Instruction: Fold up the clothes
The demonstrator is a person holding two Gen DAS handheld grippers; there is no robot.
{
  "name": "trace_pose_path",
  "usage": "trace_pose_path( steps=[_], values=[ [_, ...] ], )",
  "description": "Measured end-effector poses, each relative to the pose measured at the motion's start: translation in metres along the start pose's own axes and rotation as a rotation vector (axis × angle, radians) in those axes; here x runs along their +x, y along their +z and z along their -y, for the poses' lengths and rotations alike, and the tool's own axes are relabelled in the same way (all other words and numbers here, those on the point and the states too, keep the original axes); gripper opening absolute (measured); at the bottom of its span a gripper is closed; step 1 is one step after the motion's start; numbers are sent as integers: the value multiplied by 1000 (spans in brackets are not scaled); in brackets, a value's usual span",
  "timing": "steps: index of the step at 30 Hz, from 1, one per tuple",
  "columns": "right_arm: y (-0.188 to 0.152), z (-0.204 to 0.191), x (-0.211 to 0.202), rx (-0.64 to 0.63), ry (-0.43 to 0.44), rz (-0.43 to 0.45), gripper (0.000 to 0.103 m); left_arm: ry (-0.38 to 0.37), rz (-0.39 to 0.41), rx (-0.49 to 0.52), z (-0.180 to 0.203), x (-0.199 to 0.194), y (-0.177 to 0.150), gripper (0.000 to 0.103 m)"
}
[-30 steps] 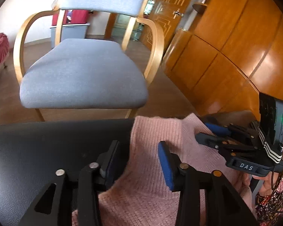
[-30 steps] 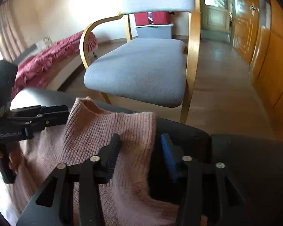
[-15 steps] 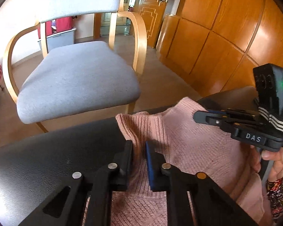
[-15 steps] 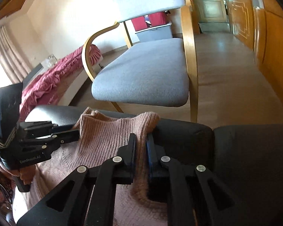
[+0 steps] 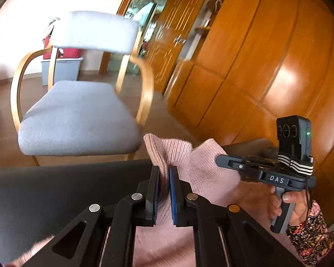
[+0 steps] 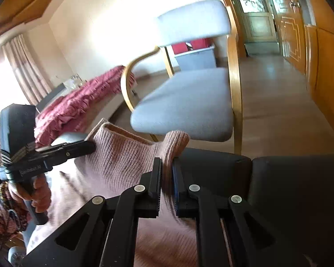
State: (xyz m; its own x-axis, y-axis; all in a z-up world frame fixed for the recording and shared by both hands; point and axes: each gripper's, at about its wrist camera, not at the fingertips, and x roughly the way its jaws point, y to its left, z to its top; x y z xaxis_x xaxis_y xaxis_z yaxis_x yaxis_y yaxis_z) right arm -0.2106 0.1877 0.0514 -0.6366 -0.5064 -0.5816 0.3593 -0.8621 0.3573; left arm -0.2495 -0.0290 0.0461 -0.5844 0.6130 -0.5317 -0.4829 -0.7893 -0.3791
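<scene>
A pink ribbed knit sweater (image 5: 202,166) lies over a black padded surface (image 5: 55,191). My left gripper (image 5: 164,173) is shut on one upper corner of the sweater and holds it raised. My right gripper (image 6: 167,166) is shut on the other upper corner of the sweater (image 6: 127,155), also raised. The right gripper shows in the left wrist view (image 5: 220,161) at the right, and the left gripper shows in the right wrist view (image 6: 92,148) at the left. The lower part of the sweater is hidden behind the fingers.
A grey cushioned chair with bent wooden arms (image 5: 78,115) stands just beyond the black surface, also in the right wrist view (image 6: 189,102). Wooden cabinets (image 5: 267,66) line the right. A red bedspread (image 6: 78,104) lies at the left. A grey bin (image 6: 196,59) stands behind the chair.
Both grippers went from open around the sweater's top edge to shut on it, then lifted the two corners up off the black surface.
</scene>
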Motion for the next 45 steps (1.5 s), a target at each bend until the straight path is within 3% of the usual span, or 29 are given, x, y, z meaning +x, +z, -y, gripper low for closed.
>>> trace_pose_path(
  steps=[9, 13, 18, 27, 28, 30, 34, 38, 41, 45],
  values=[
    [-65, -55, -78, -92, 22, 41, 7, -84, 100, -11, 26, -66, -71, 7],
    [-108, -64, -82, -110, -3, -9, 7, -85, 88, -52, 28, -72, -113, 7],
    [-145, -55, -72, -53, -3, -65, 7, -120, 78, -181, 16, -79, -140, 7],
    [-158, -52, -74, -6, -46, -123, 10, -139, -8, -273, 10, -101, -167, 9],
    [-160, -47, -77, 34, -31, -119, 11, -152, -12, -305, 9, -99, -168, 16],
    [-163, -39, -84, 114, -1, -109, 19, -177, -19, -369, 7, -97, -170, 21],
    [-171, -18, -96, 341, 140, -54, 49, -228, -34, -496, 3, -91, -175, 31],
    [-175, -7, -88, 516, 323, -40, 50, -279, -50, -623, 0, -86, -180, 35],
    [-170, -15, -77, 524, 343, -47, 50, -317, -61, -718, -3, -82, -183, 37],
    [-162, -23, -53, 531, 310, -86, 49, -277, -92, -682, 2, -74, -182, 40]
  ],
)
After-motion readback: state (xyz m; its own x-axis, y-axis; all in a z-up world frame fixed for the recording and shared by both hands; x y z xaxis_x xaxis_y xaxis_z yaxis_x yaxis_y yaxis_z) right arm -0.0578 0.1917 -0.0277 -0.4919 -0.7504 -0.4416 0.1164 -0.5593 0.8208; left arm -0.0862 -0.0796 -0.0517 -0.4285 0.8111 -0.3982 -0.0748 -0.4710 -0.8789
